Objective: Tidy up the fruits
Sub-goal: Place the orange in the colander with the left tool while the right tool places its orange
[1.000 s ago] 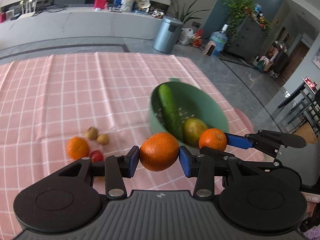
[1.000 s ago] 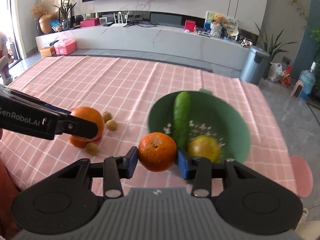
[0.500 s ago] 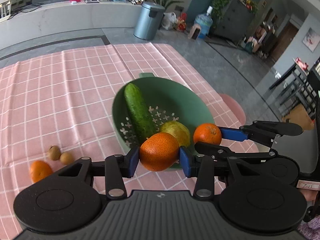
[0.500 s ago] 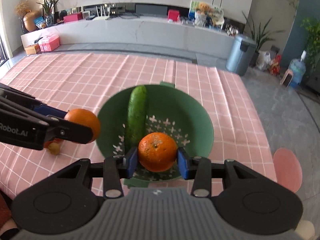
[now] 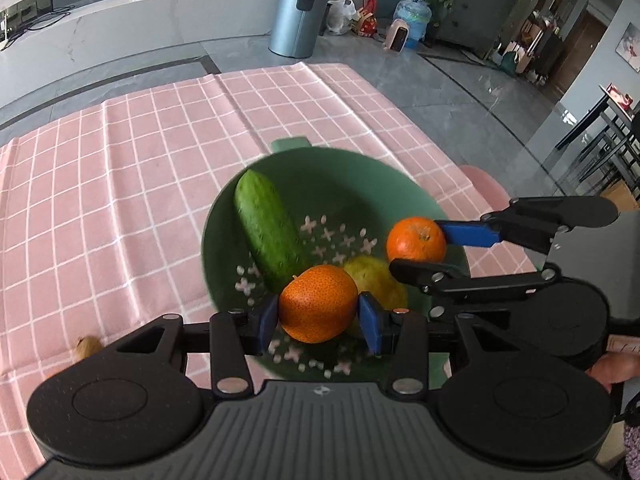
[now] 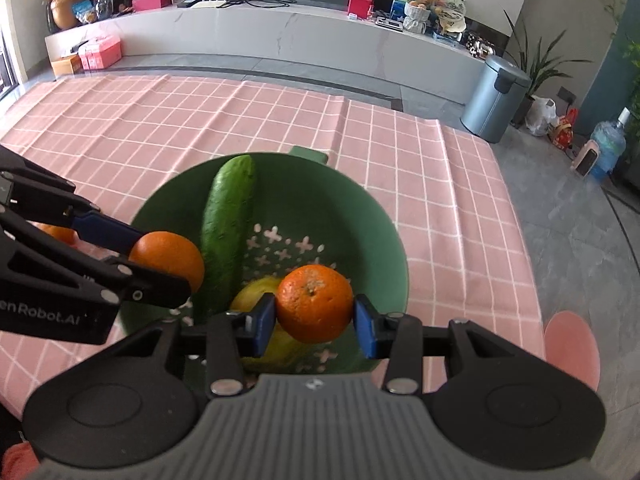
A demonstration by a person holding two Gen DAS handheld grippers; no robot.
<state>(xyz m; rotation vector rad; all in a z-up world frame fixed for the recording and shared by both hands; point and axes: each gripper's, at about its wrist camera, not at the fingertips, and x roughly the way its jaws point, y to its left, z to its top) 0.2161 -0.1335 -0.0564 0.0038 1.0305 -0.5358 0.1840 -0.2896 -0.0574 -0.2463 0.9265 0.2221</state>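
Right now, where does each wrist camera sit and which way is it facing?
Left wrist: rides the left gripper, angled down over the green bowl; its own blue pads clamp an orange; the right gripper enters from the right, a bit of hand at the edge.
Right wrist: rides the right gripper, angled down over the same bowl toward the white counter; the left gripper enters from the left.
Shared: bowl, cucumber, yellow fruit, both oranges, pink cloth.
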